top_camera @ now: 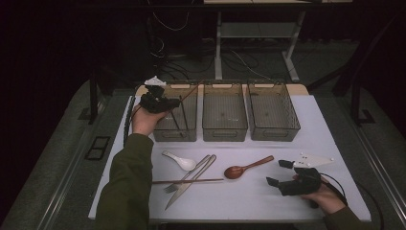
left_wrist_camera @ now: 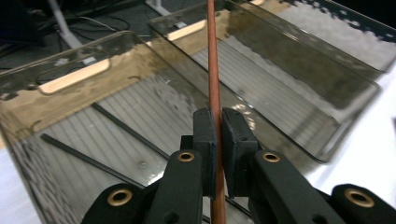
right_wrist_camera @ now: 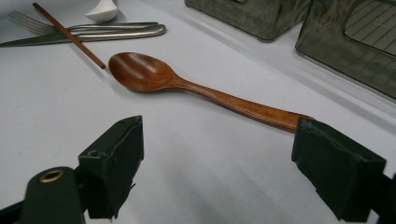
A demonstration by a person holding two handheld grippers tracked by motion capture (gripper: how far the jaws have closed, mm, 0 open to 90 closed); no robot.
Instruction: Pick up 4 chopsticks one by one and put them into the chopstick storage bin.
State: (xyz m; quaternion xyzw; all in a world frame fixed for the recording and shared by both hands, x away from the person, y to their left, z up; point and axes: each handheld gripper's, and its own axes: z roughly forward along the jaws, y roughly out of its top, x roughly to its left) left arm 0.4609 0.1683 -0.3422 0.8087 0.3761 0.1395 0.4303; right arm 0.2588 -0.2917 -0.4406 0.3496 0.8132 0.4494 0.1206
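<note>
Left tongs (left_wrist_camera: 218,140) clamped on chopstick (left_wrist_camera: 214,70), long axis tilted, far end up-right over left bin (top_camera: 176,129). Right tongs (top_camera: 280,173) wide open, holding nothing, on surface (top_camera: 268,201).

Left gripper (top_camera: 173,102): raised at the far left of the table, jaws pressed together, forearm in an olive sleeve (top_camera: 125,182) stretched forward. Right gripper (top_camera: 279,173): low at the near right, jaws spread wide, cupped from behind by the hand (top_camera: 327,198)

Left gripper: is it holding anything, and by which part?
The left gripper is shut on a brown chopstick, somewhere along its shaft, over the left bin.
</note>
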